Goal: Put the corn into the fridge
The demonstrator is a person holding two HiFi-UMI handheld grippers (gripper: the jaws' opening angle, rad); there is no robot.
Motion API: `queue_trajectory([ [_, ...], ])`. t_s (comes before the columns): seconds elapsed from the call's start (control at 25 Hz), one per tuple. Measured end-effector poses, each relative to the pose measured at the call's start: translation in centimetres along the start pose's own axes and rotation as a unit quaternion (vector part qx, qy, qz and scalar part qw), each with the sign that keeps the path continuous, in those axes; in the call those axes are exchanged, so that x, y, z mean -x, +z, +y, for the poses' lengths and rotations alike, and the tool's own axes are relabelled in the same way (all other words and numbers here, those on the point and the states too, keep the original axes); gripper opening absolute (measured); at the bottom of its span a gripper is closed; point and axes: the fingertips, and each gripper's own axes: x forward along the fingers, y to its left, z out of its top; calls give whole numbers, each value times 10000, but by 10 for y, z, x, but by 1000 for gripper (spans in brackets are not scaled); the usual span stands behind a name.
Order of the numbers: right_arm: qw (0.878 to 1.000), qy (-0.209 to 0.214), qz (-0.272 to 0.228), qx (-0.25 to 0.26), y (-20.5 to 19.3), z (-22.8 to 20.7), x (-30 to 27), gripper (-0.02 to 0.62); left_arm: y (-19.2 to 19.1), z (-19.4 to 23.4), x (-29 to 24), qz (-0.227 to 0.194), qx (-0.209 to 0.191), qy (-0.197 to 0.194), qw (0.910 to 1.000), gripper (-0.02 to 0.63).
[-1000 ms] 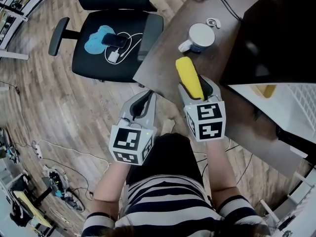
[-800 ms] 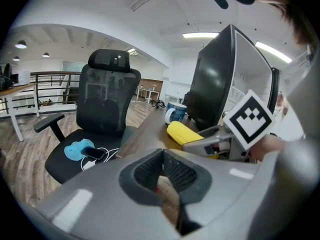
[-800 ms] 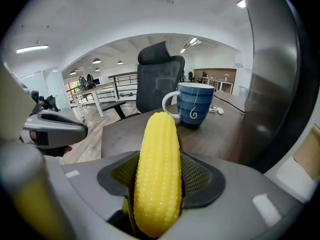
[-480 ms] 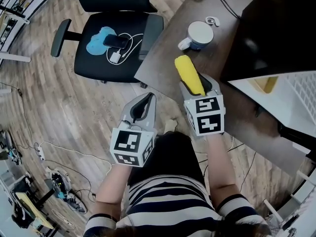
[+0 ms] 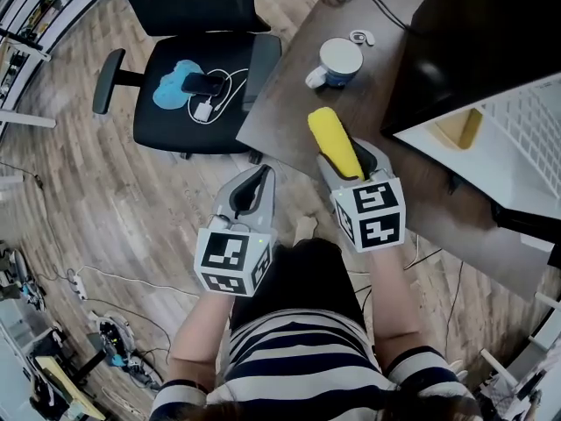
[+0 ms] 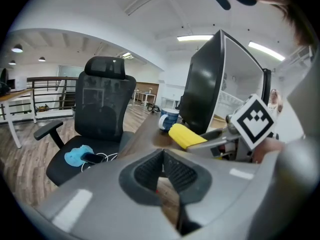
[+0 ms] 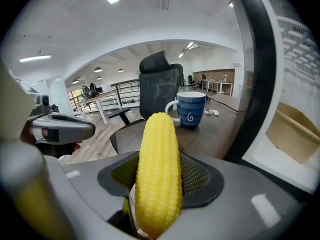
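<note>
A yellow corn cob point(image 5: 335, 142) sticks forward out of my right gripper point(image 5: 352, 156), which is shut on it above the dark desk's near edge. In the right gripper view the corn point(image 7: 157, 169) stands between both ribbed pads. The fridge point(image 5: 504, 134) lies to the right, its black door point(image 5: 473, 33) swung open and its white inside showing. My left gripper point(image 5: 252, 187) hovers over the wooden floor to the left of the desk, shut with nothing in it; in the left gripper view its pads point(image 6: 150, 170) meet at the tip.
A blue mug point(image 5: 338, 60) stands on the desk point(image 5: 289, 103) beyond the corn, with a small white item point(image 5: 358, 37) behind it. A black office chair point(image 5: 197, 86) with a phone and cable on its seat stands at the left. A yellowish thing point(image 5: 462, 128) lies inside the fridge.
Both grippers have drifted slightly and the view has shifted, so more of the fridge's white inside shows at the right. The corn stays held in the right gripper.
</note>
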Motion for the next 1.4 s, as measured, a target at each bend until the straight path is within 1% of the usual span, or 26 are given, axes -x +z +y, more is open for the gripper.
queue_trajectory([
  [0.28,9997,100,-133,-151,4,-2,49,244,13,-27,3,-54,-201,-302,9993,0],
  [0.52,9994,41,-205,-275,3,-13,94,244,26,-61,-5,-60,-361,-709,9968,0],
  [0.68,9994,16,-217,-260,0,-26,124,244,34,-90,-11,-52,-521,-984,9938,0],
  [1.0,9986,-268,-351,-299,-1,-66,184,244,61,-150,-32,-130,-790,-1495,9855,0],
  [1.24,9973,-520,-452,-254,2,-100,227,244,84,-201,-34,-301,-1118,-1885,9752,0],
  [1.4,9955,-712,-560,-276,8,-116,252,244,96,-227,-31,-359,-1231,-2152,9681,0],
])
